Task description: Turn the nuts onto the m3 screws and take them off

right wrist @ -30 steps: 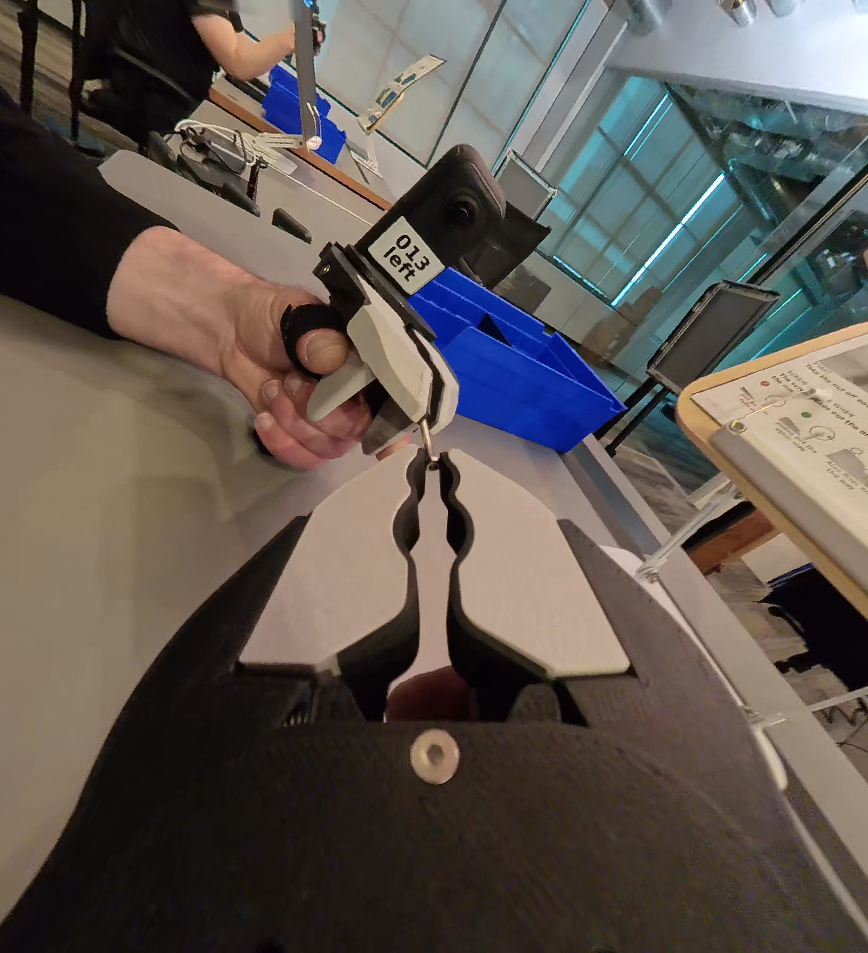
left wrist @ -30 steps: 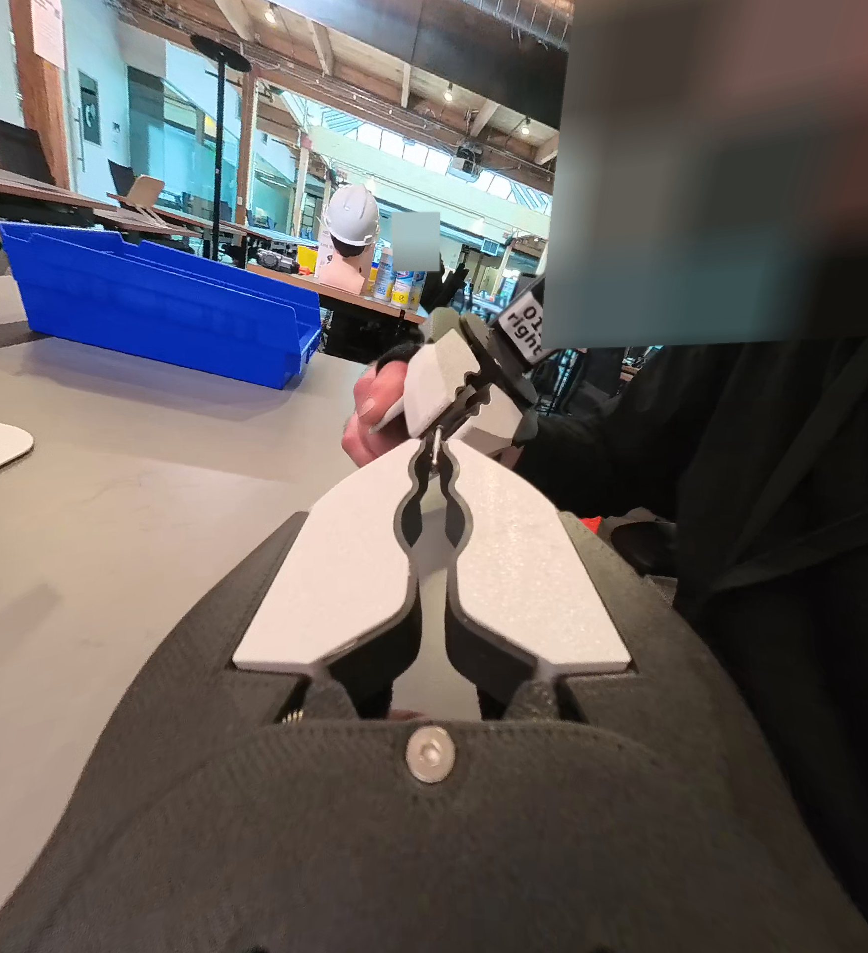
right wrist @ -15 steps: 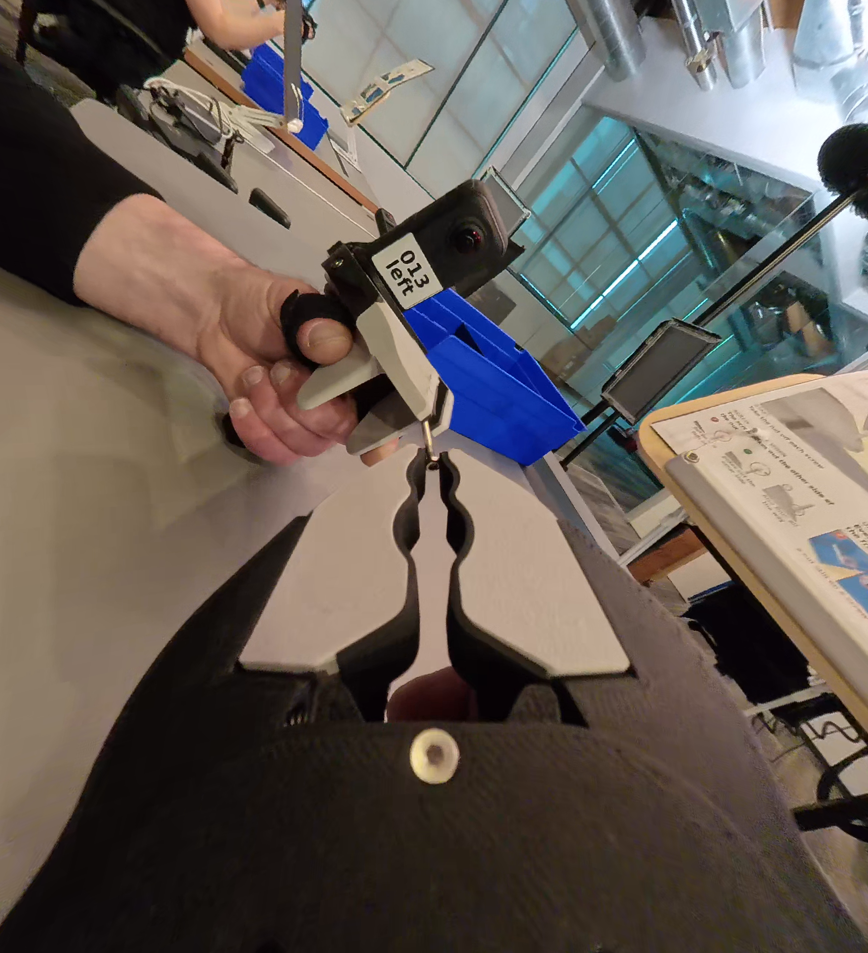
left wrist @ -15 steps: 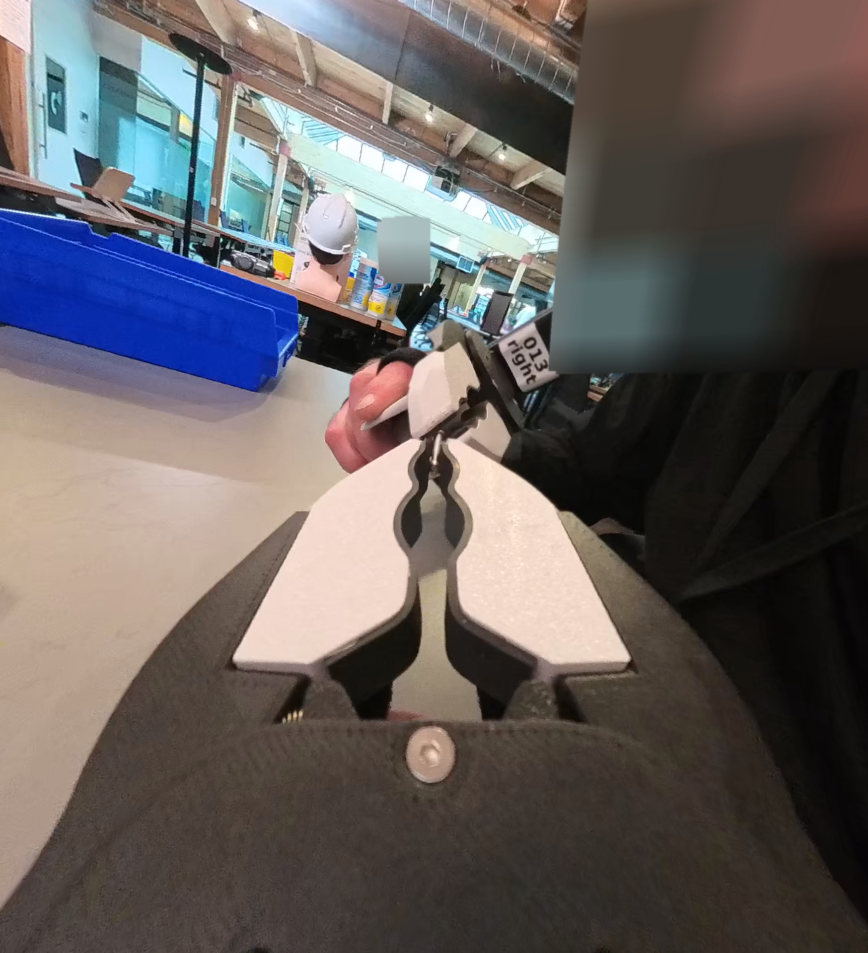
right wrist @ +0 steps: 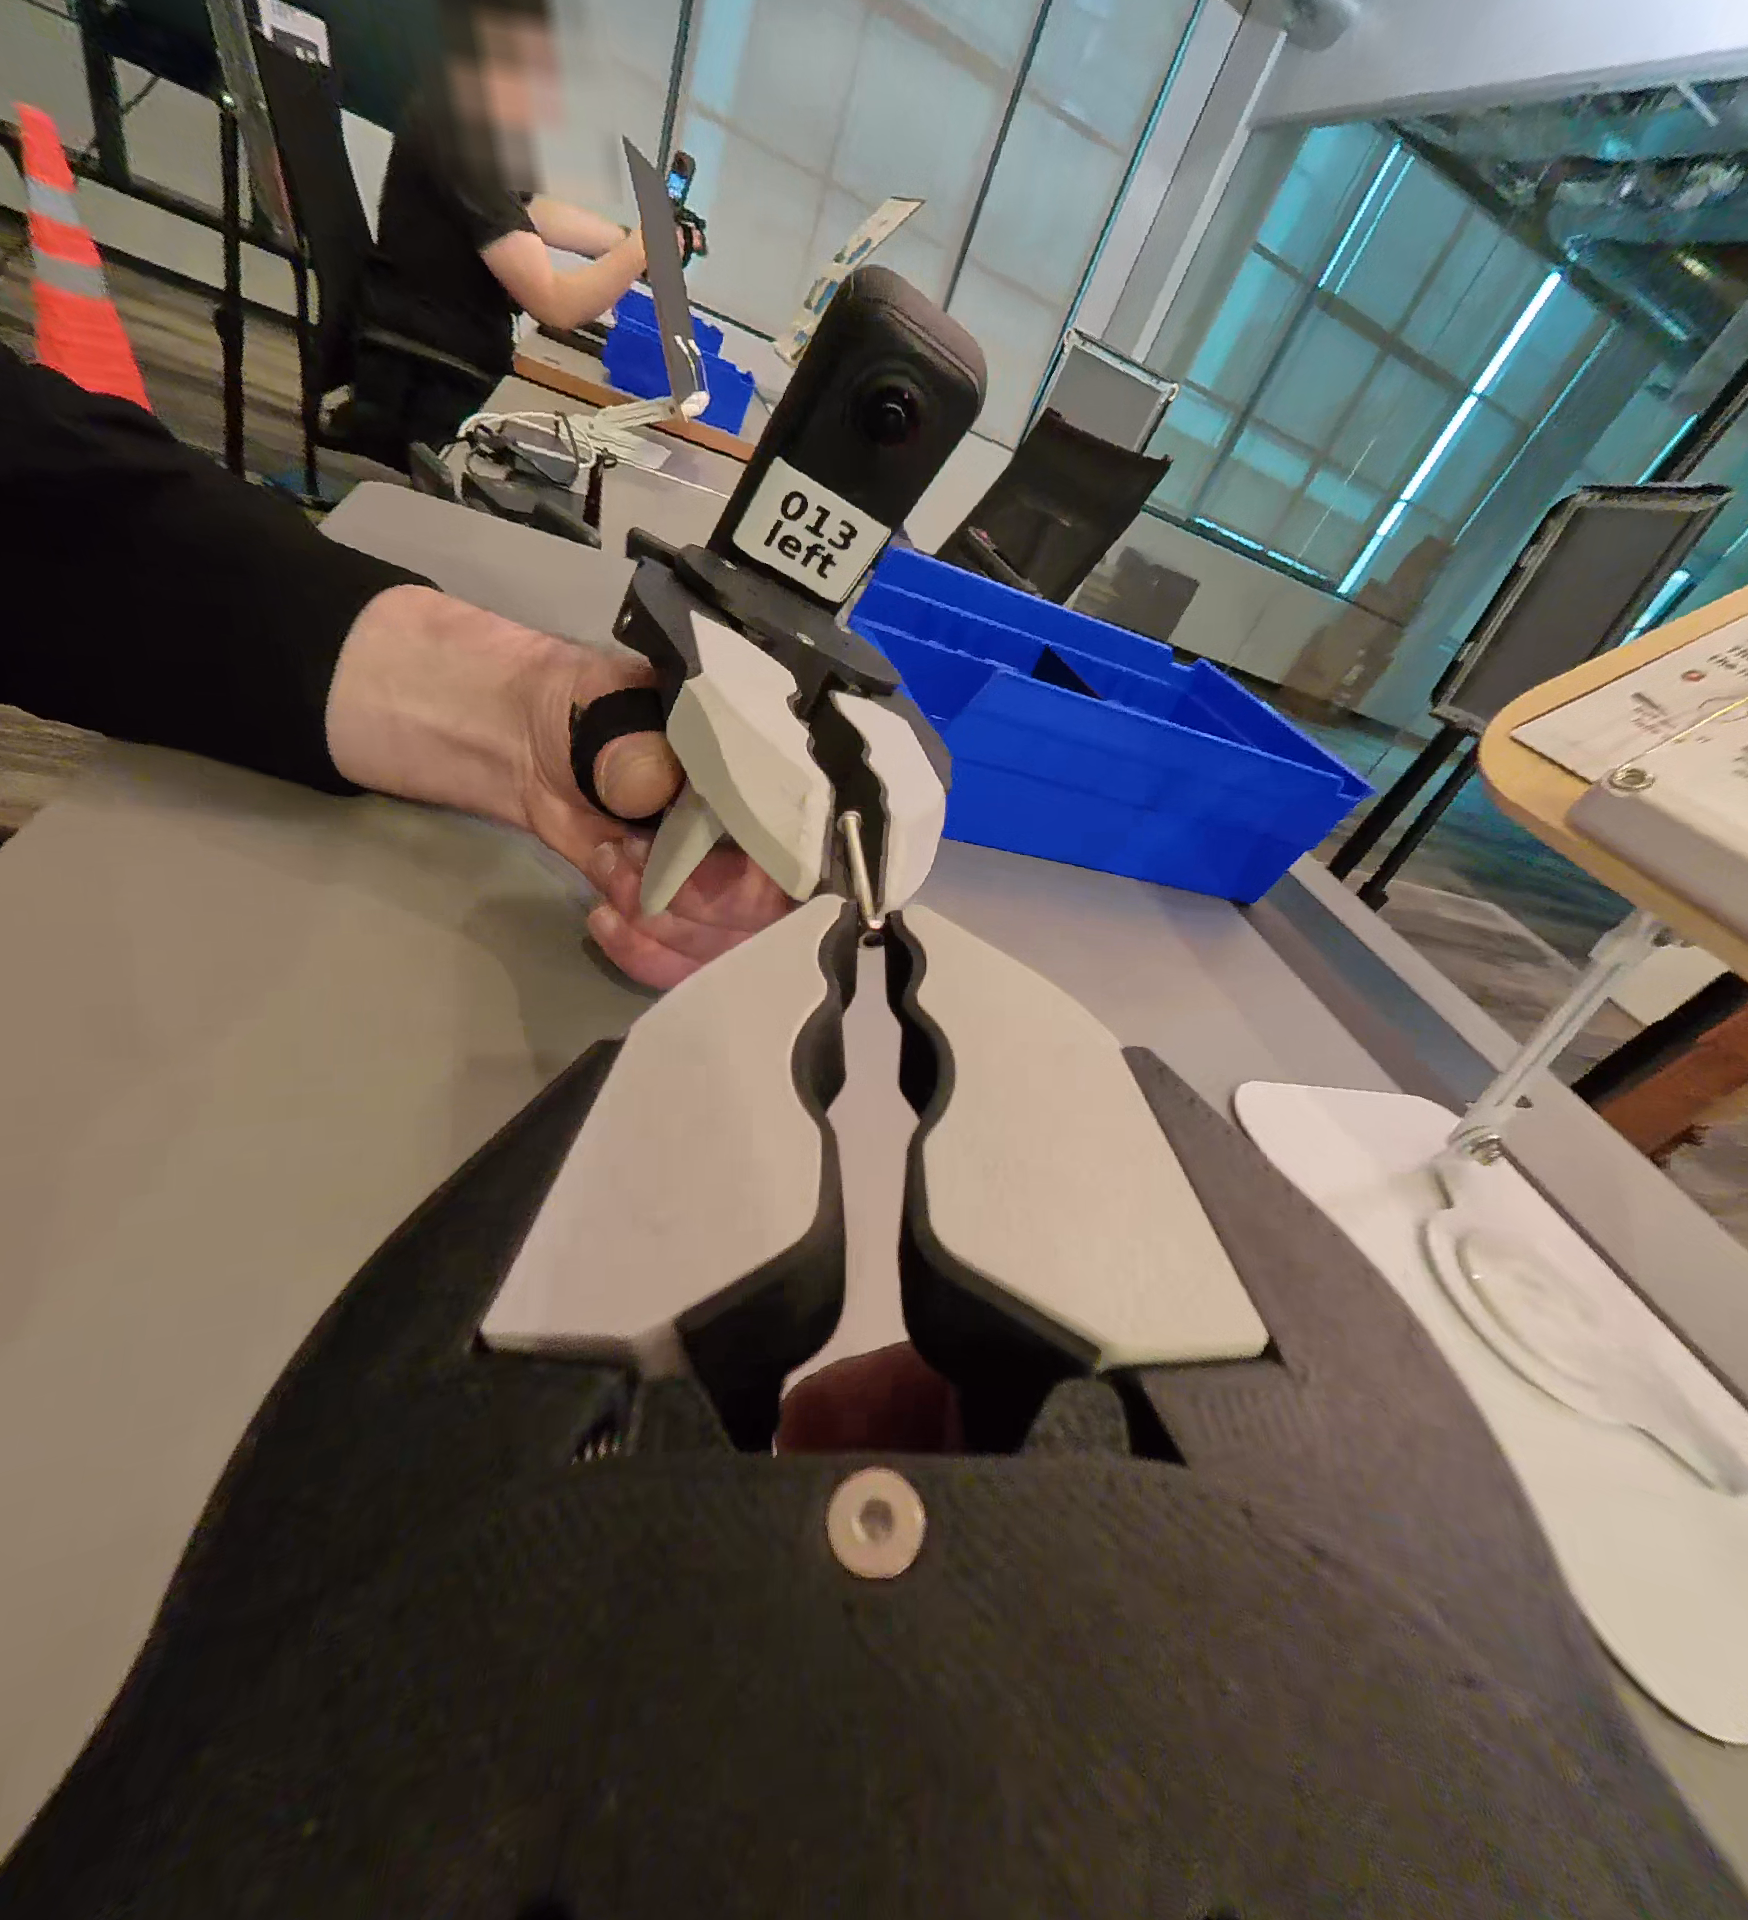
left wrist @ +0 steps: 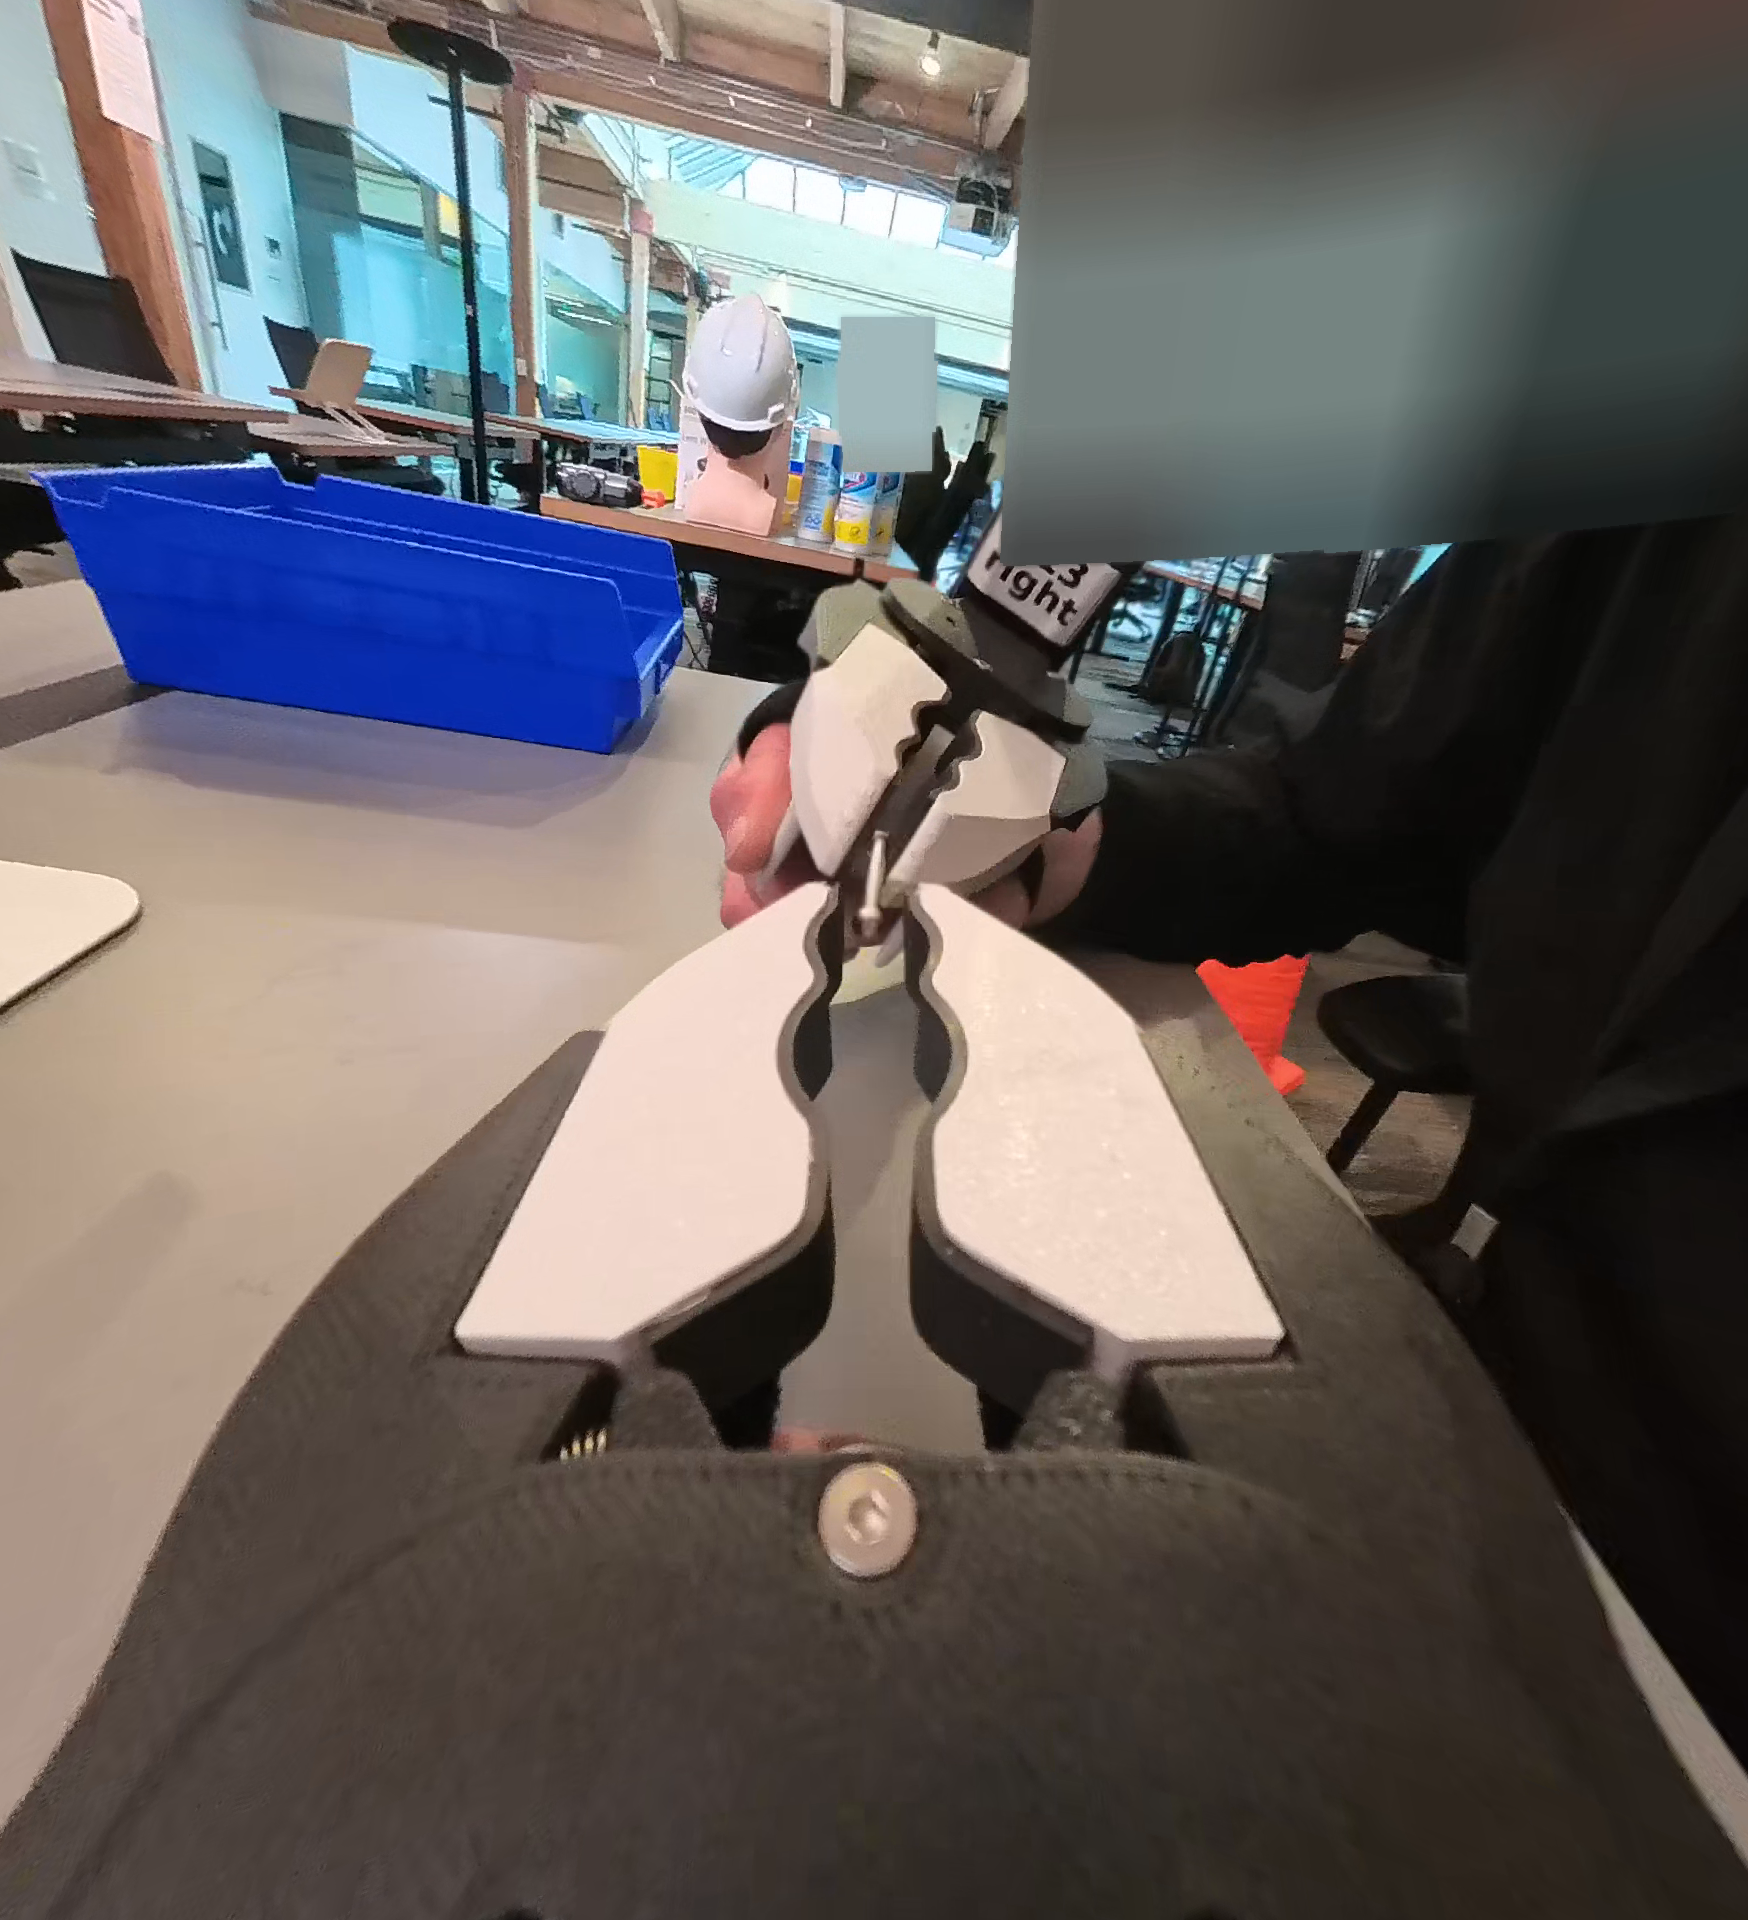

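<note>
Screw (left wrist: 870,883) sits in the air above the grey surface (left wrist: 330,935), bridging the two claws tip to tip. We see the left claw (left wrist: 865,925) pressed nearly together on one end and the right claw (right wrist: 870,930) pinched on the other end. We can't make out the nut, which is too small or hidden between the tips, so we can't tell which claw has it.

Handling, as we judge it:
- The screw is thin, stiff metal and very light.
- Its smooth thread will slip or tilt in hard plastic tips.
- It's best gripped at the tips, square across the shank or head, with the axis kept in line with the other claw.
- The nut, we guess, is best gripped on its flats.
- If either claw opens, the part likely drops and rolls on the surface.

Blue bin (left wrist: 371,613) is well behind and not involved.
</note>
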The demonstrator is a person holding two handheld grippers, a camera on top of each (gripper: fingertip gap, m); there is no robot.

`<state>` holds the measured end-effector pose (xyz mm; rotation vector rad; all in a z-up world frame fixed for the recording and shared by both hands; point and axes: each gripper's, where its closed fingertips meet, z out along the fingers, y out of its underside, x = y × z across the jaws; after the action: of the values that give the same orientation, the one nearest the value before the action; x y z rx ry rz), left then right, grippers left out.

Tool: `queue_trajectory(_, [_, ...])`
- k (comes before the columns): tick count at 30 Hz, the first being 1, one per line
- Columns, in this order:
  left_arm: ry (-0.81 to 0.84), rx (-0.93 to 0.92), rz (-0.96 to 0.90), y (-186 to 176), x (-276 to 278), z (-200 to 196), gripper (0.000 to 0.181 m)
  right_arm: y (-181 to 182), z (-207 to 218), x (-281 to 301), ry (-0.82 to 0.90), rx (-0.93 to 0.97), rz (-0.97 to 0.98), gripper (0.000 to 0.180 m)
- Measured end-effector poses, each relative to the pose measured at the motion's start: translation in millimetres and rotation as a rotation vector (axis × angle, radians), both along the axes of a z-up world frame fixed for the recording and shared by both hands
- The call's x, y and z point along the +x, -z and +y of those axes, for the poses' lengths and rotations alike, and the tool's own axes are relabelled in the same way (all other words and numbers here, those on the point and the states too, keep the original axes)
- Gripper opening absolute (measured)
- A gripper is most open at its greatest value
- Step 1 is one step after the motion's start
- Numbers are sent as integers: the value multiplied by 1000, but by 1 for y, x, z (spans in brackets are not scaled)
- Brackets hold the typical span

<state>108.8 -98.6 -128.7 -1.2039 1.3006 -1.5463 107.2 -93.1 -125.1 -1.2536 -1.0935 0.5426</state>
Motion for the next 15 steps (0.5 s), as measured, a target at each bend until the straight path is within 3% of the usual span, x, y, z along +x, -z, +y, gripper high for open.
queue_trajectory(15, [-31,47,20,2,0,2,3,4,1,0,-19,-71,26,5])
